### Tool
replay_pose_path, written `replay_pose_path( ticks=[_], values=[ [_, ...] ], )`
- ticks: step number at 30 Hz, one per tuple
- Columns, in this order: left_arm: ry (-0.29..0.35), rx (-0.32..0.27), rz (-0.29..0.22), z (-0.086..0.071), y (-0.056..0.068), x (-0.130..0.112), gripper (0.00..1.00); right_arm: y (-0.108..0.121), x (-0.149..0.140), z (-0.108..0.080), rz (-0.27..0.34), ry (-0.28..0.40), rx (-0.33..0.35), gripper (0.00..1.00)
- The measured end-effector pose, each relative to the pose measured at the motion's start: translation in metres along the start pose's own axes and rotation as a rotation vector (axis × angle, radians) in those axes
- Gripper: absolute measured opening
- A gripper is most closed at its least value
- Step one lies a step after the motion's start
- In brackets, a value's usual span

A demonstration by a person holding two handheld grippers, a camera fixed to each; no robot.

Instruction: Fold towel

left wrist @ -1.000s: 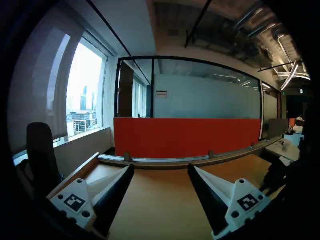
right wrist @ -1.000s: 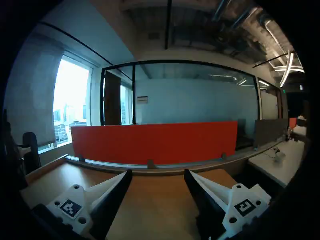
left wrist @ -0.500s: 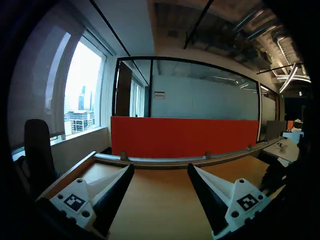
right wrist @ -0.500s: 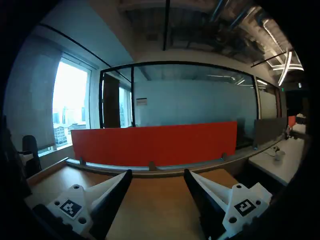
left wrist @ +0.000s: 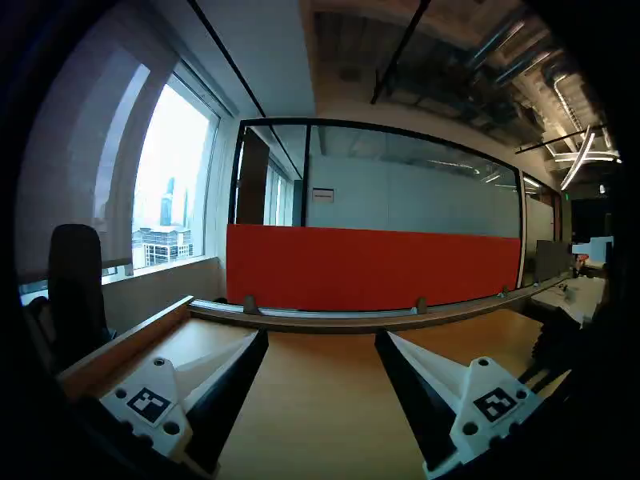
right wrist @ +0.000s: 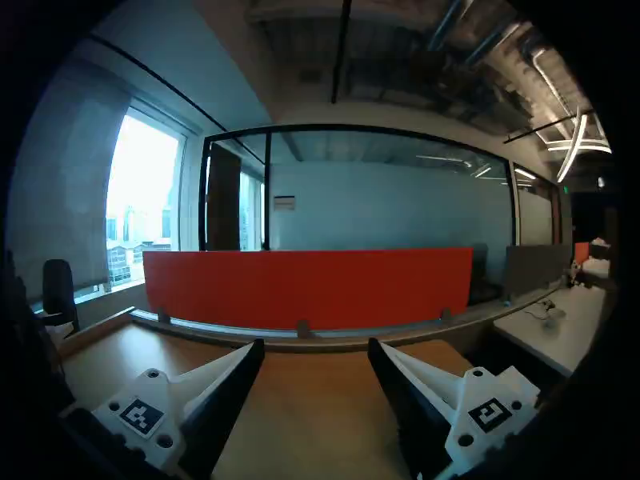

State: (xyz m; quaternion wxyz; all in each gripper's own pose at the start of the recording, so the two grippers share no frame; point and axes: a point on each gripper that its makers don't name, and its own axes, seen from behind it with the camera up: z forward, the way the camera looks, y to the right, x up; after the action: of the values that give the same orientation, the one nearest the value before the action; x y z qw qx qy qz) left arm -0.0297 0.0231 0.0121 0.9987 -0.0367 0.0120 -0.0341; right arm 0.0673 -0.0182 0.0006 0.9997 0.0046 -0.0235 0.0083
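Red divider panel (left wrist: 368, 268) stands along far table edge at 12 o'clock and blocks forward path. Glass partition (left wrist: 416, 192) behind it. Black chair (left wrist: 76, 288) at 9 o'clock, beside window (left wrist: 172, 200). White desk (right wrist: 552, 328) at 3 o'clock in right gripper view.

Left hand-held gripper (left wrist: 320, 332): fingers spread wide, nothing between them. Right hand-held gripper (right wrist: 314, 342): likewise wide apart, holding nothing.

Wooden table (left wrist: 320, 416) lies under both, with open room from fingertips to panel.

Towel position: cannot tell.
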Motion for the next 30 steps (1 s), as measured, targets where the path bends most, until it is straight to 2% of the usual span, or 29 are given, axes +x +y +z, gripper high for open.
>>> replay_pose_path(
  ticks=[8,17,30],
  values=[
    [0.019,0.009,0.019,-0.002,-0.005,-0.030,0.99,-0.018,-0.016,-0.003,0.010,-0.003,0.016,1.00],
    [0.030,0.035,0.037,-0.006,-0.014,-0.065,0.99,-0.023,-0.024,-0.003,0.017,0.010,0.006,1.00],
    [0.032,0.050,0.050,-0.007,-0.012,-0.103,0.99,-0.026,-0.042,-0.001,-0.020,0.001,-0.005,1.00]
  ],
)
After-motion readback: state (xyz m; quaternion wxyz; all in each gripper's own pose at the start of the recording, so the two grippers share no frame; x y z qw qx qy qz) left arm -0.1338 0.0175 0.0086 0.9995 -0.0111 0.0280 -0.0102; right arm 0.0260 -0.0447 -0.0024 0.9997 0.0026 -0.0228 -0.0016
